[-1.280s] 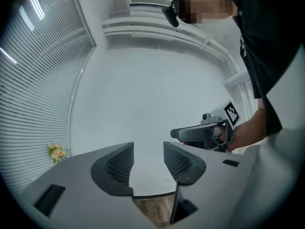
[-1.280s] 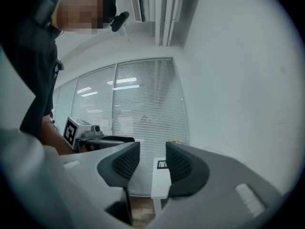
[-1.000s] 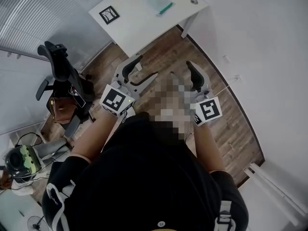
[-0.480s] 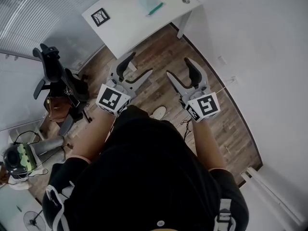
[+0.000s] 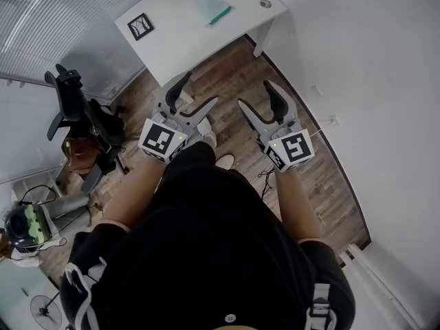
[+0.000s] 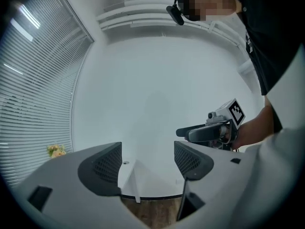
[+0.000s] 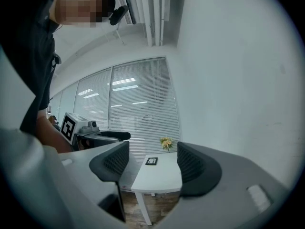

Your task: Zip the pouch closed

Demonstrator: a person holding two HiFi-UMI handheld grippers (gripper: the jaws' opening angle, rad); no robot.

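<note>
Nothing zipped yet. The pouch (image 5: pixel 208 3) is sitting on the table (image 5: pixel 185 36) at the far end of the head view, well apart from both grippers, which are out over the wood floor.

The left gripper (image 5: pixel 194 100) has just been opening its jaws and they now stand wide apart with nothing between them. Same for the right gripper (image 5: pixel 260 105): just opened up, wide, empty (its own view only shows the table and the card (image 7: pixel 151 161) through the gap).

The bit that matters: from the left gripper the pouch lies at about 12 to 1 o'clock, and from the right one at about 11. So it's more or less dead ahead between them. I'd call the left one slightly nearer, but it's close.

The green zip (image 5: pixel 220 14) is the long edge to follow, and it runs roughly 8 to 2 o'clock on the side of the pouch nearer the person. I can't tell which end the slider is at, it's too small.

My guess is both go forward to the table, one pinning the pouch and one taking the slider.
</note>
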